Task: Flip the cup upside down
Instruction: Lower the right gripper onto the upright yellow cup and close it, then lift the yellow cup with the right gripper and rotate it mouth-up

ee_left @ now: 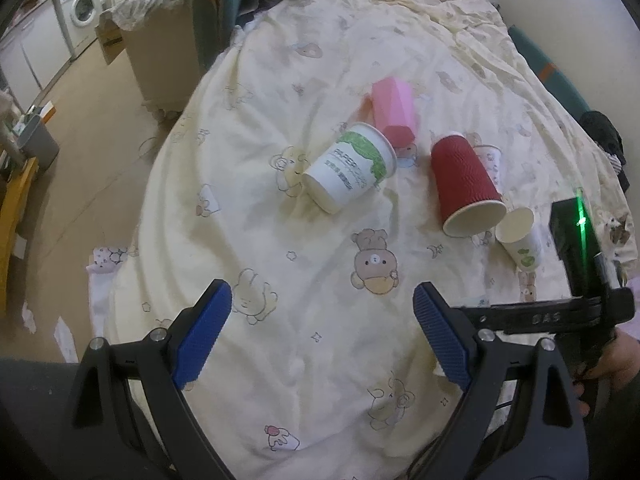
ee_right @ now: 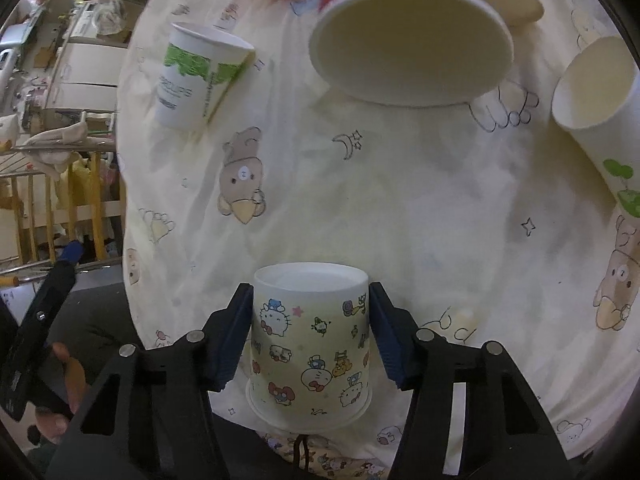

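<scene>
In the right wrist view a cartoon-print paper cup (ee_right: 310, 344) stands between the blue pads of my right gripper (ee_right: 310, 320), base up and rim toward the bedding. The pads press its two sides. A red ribbed cup (ee_right: 412, 40) lies on its side ahead, mouth toward me; it also shows in the left wrist view (ee_left: 464, 184). My left gripper (ee_left: 322, 320) is open and empty above the bedspread, well short of the cups. The right gripper's body (ee_left: 580, 280) shows at the right of the left wrist view.
A white cup with a green band (ee_left: 352, 168) (ee_right: 200, 76), a pink cup (ee_left: 394, 112), a small leaf-print cup (ee_left: 520, 240) (ee_right: 600, 120) and another printed cup (ee_left: 490, 160) lie on the cream bedspread (ee_left: 280, 240). The bed's edge and the floor (ee_left: 100, 140) are to the left.
</scene>
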{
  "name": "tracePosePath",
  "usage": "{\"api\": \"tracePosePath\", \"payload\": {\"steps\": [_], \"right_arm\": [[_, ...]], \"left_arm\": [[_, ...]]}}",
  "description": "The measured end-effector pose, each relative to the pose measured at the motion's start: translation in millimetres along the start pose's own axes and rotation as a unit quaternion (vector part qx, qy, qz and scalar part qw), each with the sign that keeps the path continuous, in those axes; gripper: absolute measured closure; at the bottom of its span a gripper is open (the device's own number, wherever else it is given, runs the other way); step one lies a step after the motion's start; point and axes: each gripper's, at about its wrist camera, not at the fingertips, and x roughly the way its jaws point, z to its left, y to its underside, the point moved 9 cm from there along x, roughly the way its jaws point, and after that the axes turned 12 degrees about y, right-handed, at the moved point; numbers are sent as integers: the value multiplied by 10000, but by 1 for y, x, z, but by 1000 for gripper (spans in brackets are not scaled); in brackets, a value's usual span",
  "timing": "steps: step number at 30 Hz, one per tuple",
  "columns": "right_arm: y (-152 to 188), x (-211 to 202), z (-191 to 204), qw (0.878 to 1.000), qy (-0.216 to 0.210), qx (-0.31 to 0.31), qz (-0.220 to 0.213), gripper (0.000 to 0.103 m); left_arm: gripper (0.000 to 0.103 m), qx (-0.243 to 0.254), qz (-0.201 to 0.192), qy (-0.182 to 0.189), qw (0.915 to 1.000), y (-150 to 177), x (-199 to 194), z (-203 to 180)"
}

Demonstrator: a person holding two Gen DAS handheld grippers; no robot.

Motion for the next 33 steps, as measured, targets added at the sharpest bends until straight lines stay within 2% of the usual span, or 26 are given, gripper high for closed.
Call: {"api": "tracePosePath", "payload": {"steps": [3,6,12,15,19,22,26,28,33], "right_arm": [[2,-16,0,9995,-163,0,-273,44],[4,-37,3,9981,-229,-63,-575,44],[10,-84,11,9867,-329,-271,-1566,44],[7,-84,11,9825,-479,-206,-1790,44],[1,-75,14,9819,-501,-165,-1818,44],[1,-80,24,9800,-516,-326,-1894,44],[8,-86,36,9775,-476,-587,-1969,44],[10,-89,38,9760,-241,-730,-2036,44],[16,-97,36,9745,-104,-881,-2061,44]], "left_arm": [[13,239,86,-48,9997,4,5,-9],[13,403,195,70,9990,9,10,-21],[13,694,360,890,9930,21,10,-63],[13,1000,441,1132,9875,31,5,-84],[13,1320,621,1438,9788,42,8,-108],[13,1326,702,1394,9788,45,13,-111],[13,1317,736,1114,9823,44,19,-102],[13,1313,762,936,9840,45,21,-94],[13,1212,837,828,9856,46,27,-84]]}}
